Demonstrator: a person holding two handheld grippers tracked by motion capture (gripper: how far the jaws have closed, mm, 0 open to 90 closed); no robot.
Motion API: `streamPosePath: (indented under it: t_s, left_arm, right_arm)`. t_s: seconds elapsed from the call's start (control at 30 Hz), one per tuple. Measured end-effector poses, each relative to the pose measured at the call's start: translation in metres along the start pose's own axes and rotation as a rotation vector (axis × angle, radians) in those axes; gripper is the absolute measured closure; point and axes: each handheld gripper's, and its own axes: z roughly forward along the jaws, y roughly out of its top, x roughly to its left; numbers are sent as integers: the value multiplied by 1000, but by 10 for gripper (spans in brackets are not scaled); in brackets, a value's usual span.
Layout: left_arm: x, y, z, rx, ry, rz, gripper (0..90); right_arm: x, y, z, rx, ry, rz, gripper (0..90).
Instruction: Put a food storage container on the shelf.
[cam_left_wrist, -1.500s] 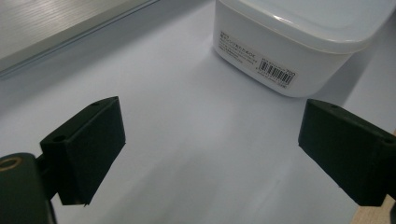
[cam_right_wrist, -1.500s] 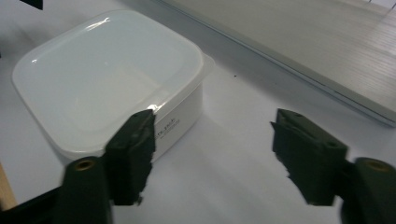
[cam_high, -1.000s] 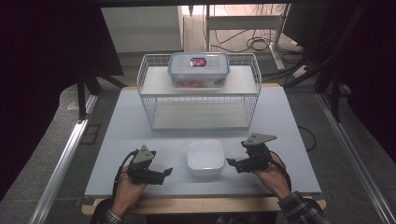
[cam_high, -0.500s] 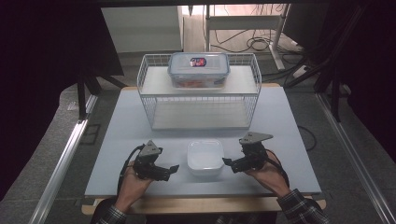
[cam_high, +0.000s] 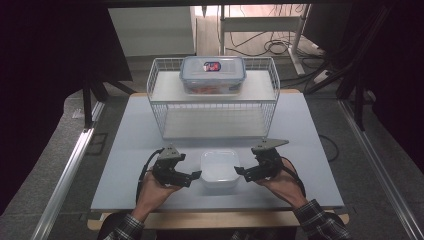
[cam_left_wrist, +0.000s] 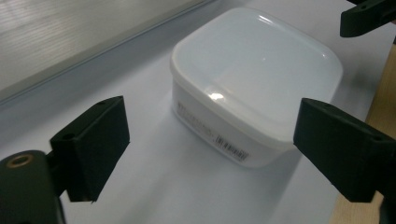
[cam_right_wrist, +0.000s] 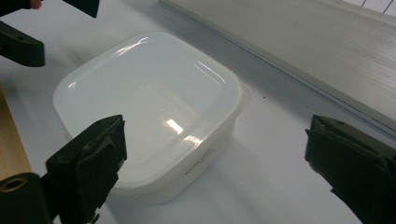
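Observation:
A white lidded plastic container (cam_high: 219, 168) sits near the table's front edge, between my two grippers. My left gripper (cam_high: 192, 177) is just left of it, open and pointing at its left side. In the left gripper view the container (cam_left_wrist: 254, 79) lies ahead of the left gripper (cam_left_wrist: 215, 126), whose jaws are spread wide and hold nothing. My right gripper (cam_high: 242, 173) is just right of it, also open. In the right gripper view the container (cam_right_wrist: 149, 102) lies ahead and to the left of the right gripper (cam_right_wrist: 219, 154), partly behind the left jaw.
A white wire rack (cam_high: 215, 107) stands at the back of the grey table (cam_high: 125, 150). On its top shelf rests a clear lidded box (cam_high: 212, 74) with a blue rim. The table's wooden front edge (cam_high: 215, 217) runs close behind my hands.
Both grippers have moved inward toward the white container, the left one to the right and slightly forward, the right one to the left. The container has not moved.

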Motion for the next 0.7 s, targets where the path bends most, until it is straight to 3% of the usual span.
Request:
streamPosePath:
  t_s: [0.13,0.43,0.5,0.67,0.7]
  left_arm:
    - [-1,7,6,-3,-13,3,142]
    - [-1,21,24,10,-33,10,157]
    - [0,21,29,29,-42,-7,128]
    - [0,15,39,71,-55,-6,104]
    - [0,14,40,63,-73,-22,100]
  right_arm:
    - [1,2,1,3,-2,-11,115]
    - [-2,9,9,26,40,2,208]
    - [-2,9,13,33,54,6,208]
    - [-3,6,21,60,81,19,186]
    - [-3,5,22,72,88,25,182]
